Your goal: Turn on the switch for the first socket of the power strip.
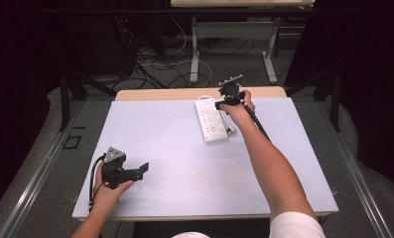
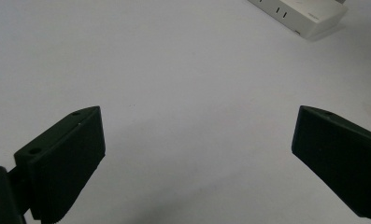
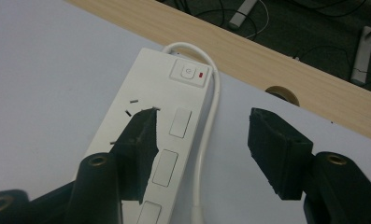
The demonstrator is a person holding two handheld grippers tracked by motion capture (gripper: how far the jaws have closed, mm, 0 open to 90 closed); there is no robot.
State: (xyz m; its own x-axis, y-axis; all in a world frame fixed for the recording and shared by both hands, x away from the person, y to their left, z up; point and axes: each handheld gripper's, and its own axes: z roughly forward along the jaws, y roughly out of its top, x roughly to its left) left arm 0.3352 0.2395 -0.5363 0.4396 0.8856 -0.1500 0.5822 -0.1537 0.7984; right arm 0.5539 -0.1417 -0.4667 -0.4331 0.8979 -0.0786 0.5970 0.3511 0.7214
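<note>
A white power strip (image 1: 212, 120) lies on the white mat, its switch end toward the far edge. My right gripper (image 1: 221, 104) hovers over that far end. In the right gripper view the jaws (image 3: 202, 140) stand open: one fingertip (image 3: 141, 135) is over the strip's (image 3: 150, 112) sockets, and the strip's white cable (image 3: 206, 140) runs between the two. The rocker switch (image 3: 189, 73) with its red mark lies just beyond them. My left gripper (image 1: 135, 172) rests near the front left, open wide with nothing between its jaws (image 2: 197, 154); the strip's near end (image 2: 304, 14) lies far ahead.
The mat (image 1: 174, 163) covers a wooden table whose far edge (image 3: 286, 70) shows beyond the strip, with a round cable hole (image 3: 280, 93) in it. Cables and table legs (image 1: 194, 59) lie on the floor behind. Dark frames stand at both sides.
</note>
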